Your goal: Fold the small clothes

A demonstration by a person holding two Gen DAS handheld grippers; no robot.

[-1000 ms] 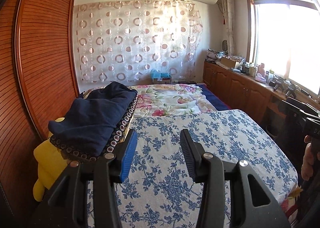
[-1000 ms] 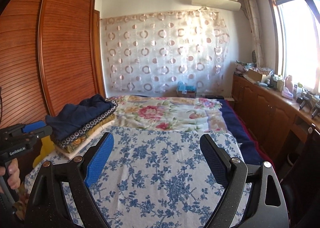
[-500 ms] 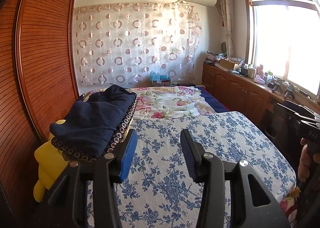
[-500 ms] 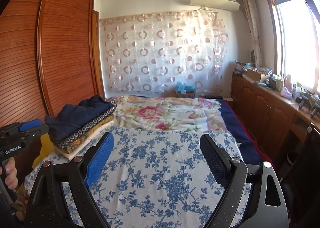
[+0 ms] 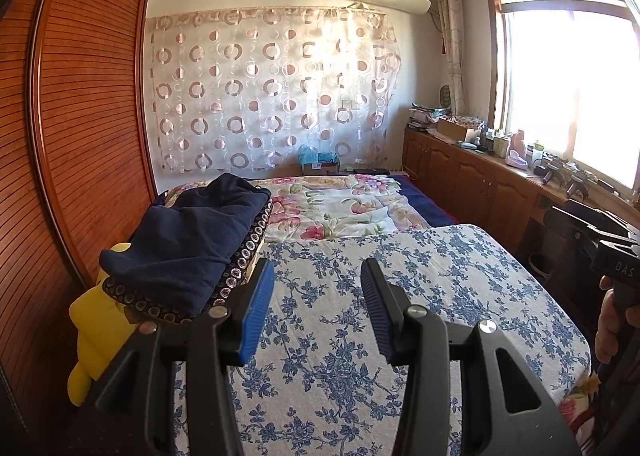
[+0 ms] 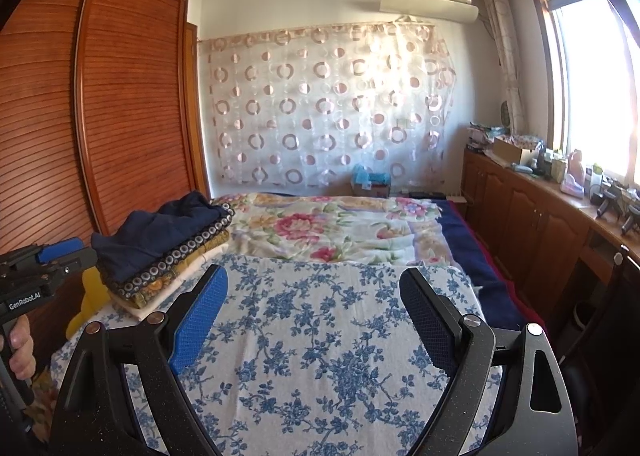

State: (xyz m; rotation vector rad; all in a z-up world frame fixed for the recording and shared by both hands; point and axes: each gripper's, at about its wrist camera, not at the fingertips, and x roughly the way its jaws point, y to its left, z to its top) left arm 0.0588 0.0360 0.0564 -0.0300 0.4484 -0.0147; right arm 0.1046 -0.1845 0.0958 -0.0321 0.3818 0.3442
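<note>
A stack of folded clothes (image 5: pixel 192 240) sits on the bed's left side, navy piece on top, a circle-patterned one under it; the right wrist view shows the stack (image 6: pixel 160 244) too. A blue-flowered white cloth (image 5: pixel 400 296) lies spread flat over the near part of the bed (image 6: pixel 320 316). My left gripper (image 5: pixel 317 268) hovers above this cloth just right of the stack, open, nothing between its blue pads. My right gripper (image 6: pixel 313 274) stands wide open over the cloth's middle, also holding nothing.
A yellow soft item (image 5: pixel 96 320) pokes out under the stack beside the wooden wardrobe (image 5: pixel 80 135). A pink-flowered quilt (image 6: pixel 340 228) covers the far bed. Wooden cabinets (image 6: pixel 532 232) with clutter line the right wall under the window. A hand (image 6: pixel 18 348) grips the left tool.
The left wrist view has drifted slightly; both grippers keep the same opening and nothing on the bed has moved.
</note>
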